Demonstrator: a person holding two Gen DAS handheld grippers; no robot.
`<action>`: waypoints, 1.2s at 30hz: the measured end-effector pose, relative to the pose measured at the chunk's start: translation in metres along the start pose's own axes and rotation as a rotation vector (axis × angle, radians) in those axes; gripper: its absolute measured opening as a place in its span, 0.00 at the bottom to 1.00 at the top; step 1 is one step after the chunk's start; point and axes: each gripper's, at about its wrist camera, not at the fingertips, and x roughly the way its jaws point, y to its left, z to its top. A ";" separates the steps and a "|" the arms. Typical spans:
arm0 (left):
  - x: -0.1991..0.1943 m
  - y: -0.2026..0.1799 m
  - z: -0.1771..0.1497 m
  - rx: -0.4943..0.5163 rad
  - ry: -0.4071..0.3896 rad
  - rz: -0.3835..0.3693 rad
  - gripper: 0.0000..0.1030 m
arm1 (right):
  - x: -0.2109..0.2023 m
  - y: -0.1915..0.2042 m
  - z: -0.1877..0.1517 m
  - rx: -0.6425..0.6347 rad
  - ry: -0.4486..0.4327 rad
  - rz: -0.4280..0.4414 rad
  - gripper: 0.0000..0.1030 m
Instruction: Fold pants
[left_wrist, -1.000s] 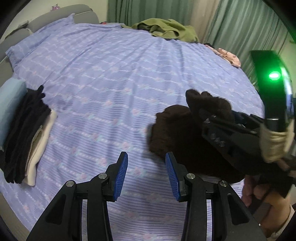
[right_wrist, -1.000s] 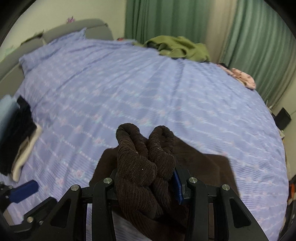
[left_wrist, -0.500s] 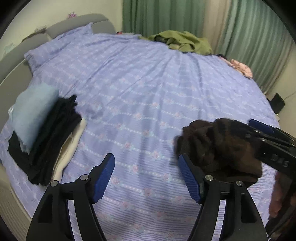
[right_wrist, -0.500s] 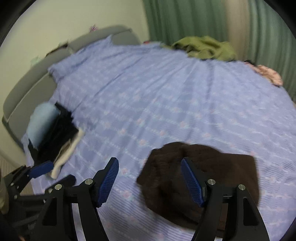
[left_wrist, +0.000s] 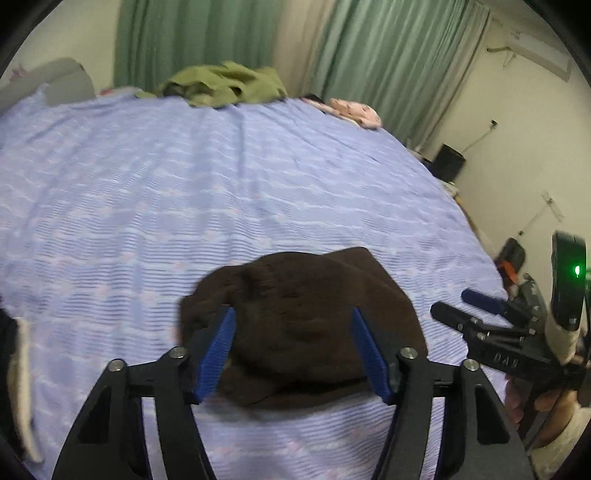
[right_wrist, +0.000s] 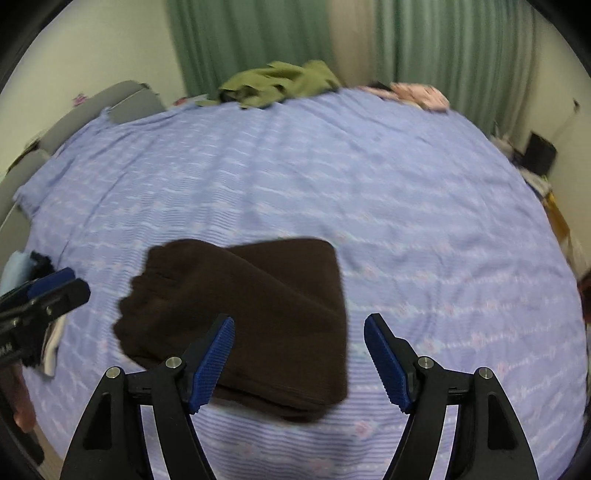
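Note:
The dark brown pants (left_wrist: 303, 325) lie folded in a compact bundle on the purple bedsheet (left_wrist: 221, 192); they also show in the right wrist view (right_wrist: 243, 306). My left gripper (left_wrist: 291, 354) is open and empty, its blue pads on either side of the bundle's near edge. My right gripper (right_wrist: 299, 358) is open and empty, hovering over the bundle's near right corner. The right gripper also shows at the right edge of the left wrist view (left_wrist: 465, 306), and the left gripper at the left edge of the right wrist view (right_wrist: 55, 284).
A stack of folded clothes (right_wrist: 33, 280) lies at the bed's left edge. An olive garment (left_wrist: 225, 83) and a pink one (left_wrist: 354, 110) lie at the far side, before green curtains (left_wrist: 369, 55). A dark box (left_wrist: 448, 162) stands beyond the bed on the right.
My right gripper opened, let go of the brown pants and drew back to the right. The pants now lie on the sheet. My left gripper opened wider and swung right over the bundle.

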 end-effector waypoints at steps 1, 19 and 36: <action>0.009 0.000 0.004 -0.012 0.012 -0.015 0.53 | 0.005 -0.009 -0.002 0.027 0.009 0.006 0.72; 0.060 0.031 0.003 -0.301 0.158 -0.134 0.14 | 0.042 -0.041 -0.018 0.143 0.097 0.075 0.72; 0.039 0.081 -0.051 -0.363 0.183 0.131 0.66 | 0.041 0.010 -0.031 0.011 0.113 0.085 0.72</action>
